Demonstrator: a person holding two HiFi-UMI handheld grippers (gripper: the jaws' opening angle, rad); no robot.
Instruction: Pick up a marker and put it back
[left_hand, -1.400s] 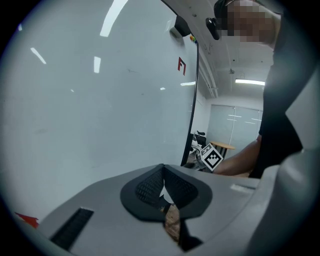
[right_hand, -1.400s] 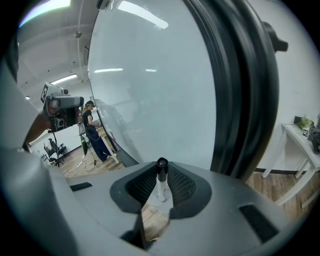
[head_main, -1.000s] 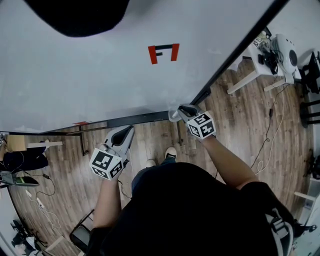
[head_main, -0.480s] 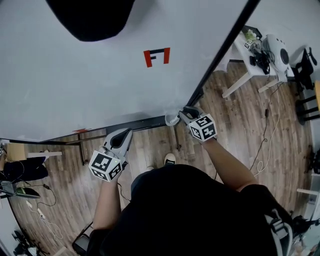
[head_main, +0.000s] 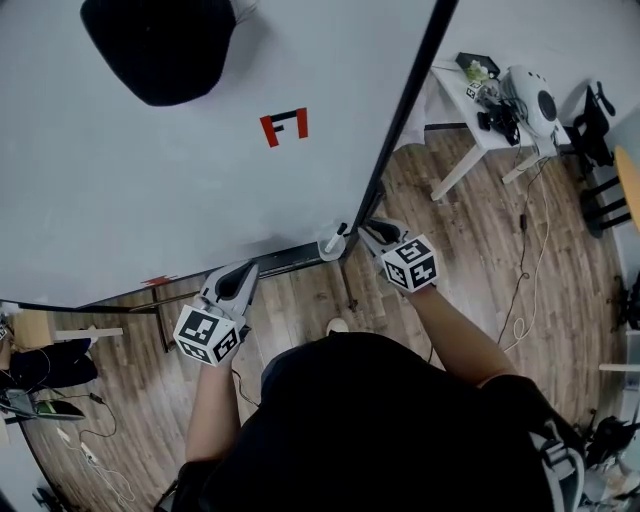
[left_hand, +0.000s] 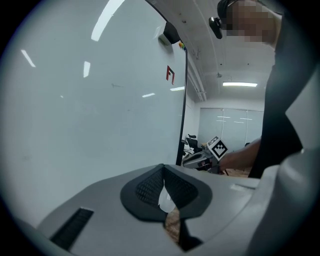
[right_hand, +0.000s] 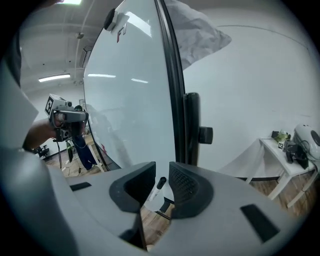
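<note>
the marker (right_hand: 159, 185) stands tilted in a small white cup (head_main: 329, 248) at the lower edge of the whiteboard (head_main: 150, 180), dark cap up, its pale body going down into the cup. i judge it is light, stiff and rather smooth, so it can slip or turn if it is pinched at the cap end. a better place to take hold is the upper body just under the cap, with the pads across it. the cup looks light too and may tip if it is pushed.

the right tongs (right_hand: 161, 172) are a little apart and hold nothing; the marker shows through the gap, just ahead of the tips. this arm reaches forward, aimed at the cup. the left tongs (left_hand: 163, 172) are closed together and empty, held lower and to the left, near the board's bottom edge, well apart from the cup.
</note>
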